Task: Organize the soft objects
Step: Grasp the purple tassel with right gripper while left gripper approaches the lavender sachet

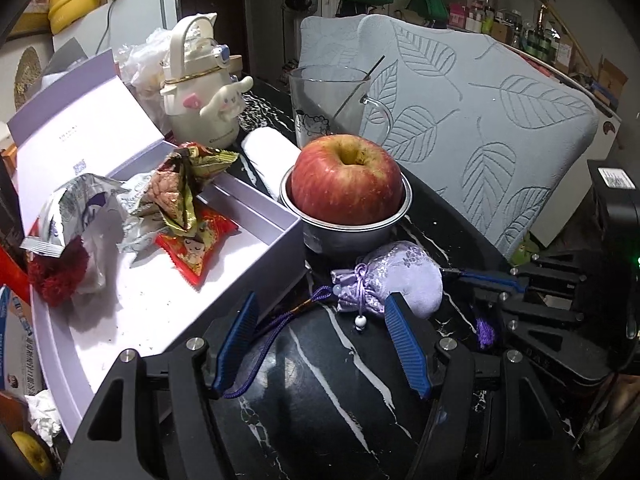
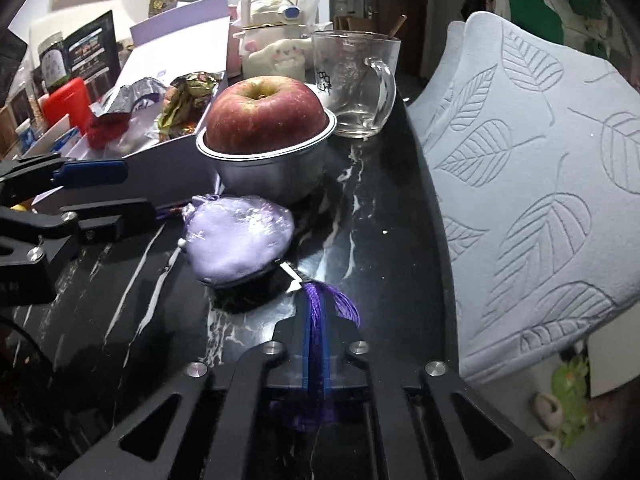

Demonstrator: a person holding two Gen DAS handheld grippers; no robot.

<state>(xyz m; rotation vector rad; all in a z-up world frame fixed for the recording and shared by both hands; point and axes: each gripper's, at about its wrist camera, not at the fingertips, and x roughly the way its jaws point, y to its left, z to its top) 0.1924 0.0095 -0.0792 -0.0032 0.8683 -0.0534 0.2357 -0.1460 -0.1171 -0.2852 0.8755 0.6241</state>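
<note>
The right tool [image 2: 316,344] is clamped on the purple tassel [image 2: 320,312] of the lilac sachet [image 2: 240,236], which lies on the desk [image 2: 120,300] just ahead of the empty, half-open left tool [image 1: 324,340], so lifting by those threads could let it slip free.

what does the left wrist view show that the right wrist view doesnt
Only the left wrist view shows the rolled white towel, the red snack packet in the box, and the left gripper open near the pouch's cord. Only the right wrist view shows the right gripper shut on the purple tassel. Both show the lilac pouch, the apple in its steel bowl, and the glass mug.
</note>
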